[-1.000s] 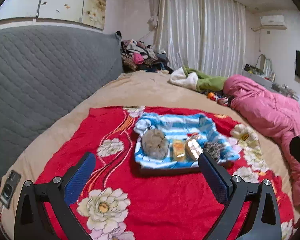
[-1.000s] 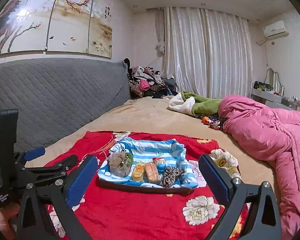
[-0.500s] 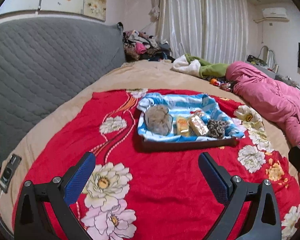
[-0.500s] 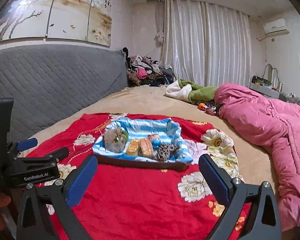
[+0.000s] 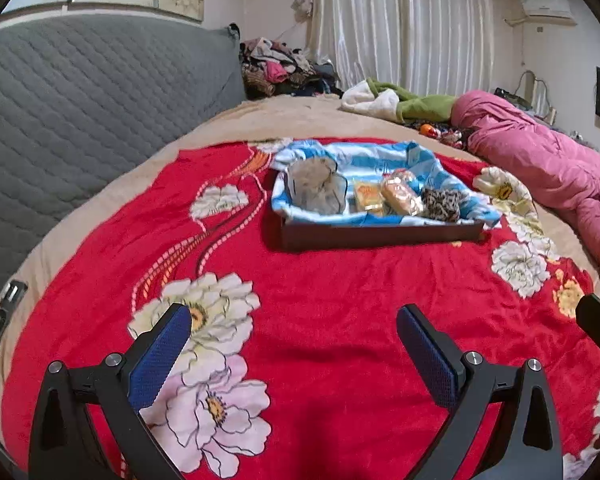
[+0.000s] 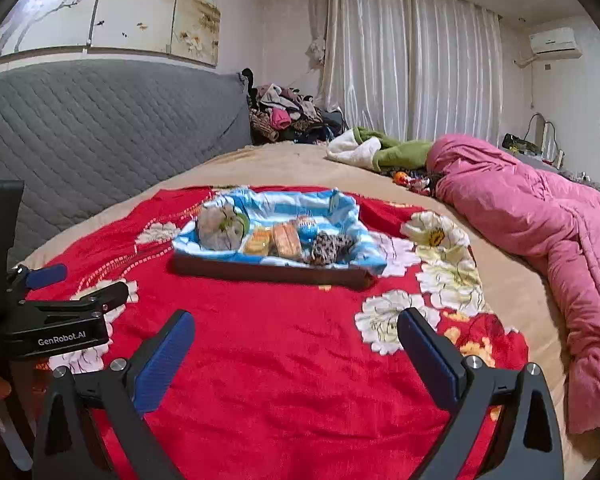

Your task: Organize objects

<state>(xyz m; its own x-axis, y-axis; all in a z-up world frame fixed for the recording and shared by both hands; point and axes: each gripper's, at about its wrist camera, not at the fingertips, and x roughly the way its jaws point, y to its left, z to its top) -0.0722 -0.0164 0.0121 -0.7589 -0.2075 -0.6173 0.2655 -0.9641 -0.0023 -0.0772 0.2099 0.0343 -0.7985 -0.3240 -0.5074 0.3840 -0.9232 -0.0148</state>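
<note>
backing both empty, wide-apart tongs, left (image 5: 294, 338) and right (image 6: 296, 342), off the dark cloth-lined tray (image 5: 380, 236); its contents look sorted.

Both wrist views low over bed, facing tray (image 5: 380, 236) (image 6: 268, 274); right view further right.

The left claw (image 5: 294, 330) hangs with jaws spread wide, empty. The right claw (image 6: 296, 336) is likewise agape, just beside it.
</note>
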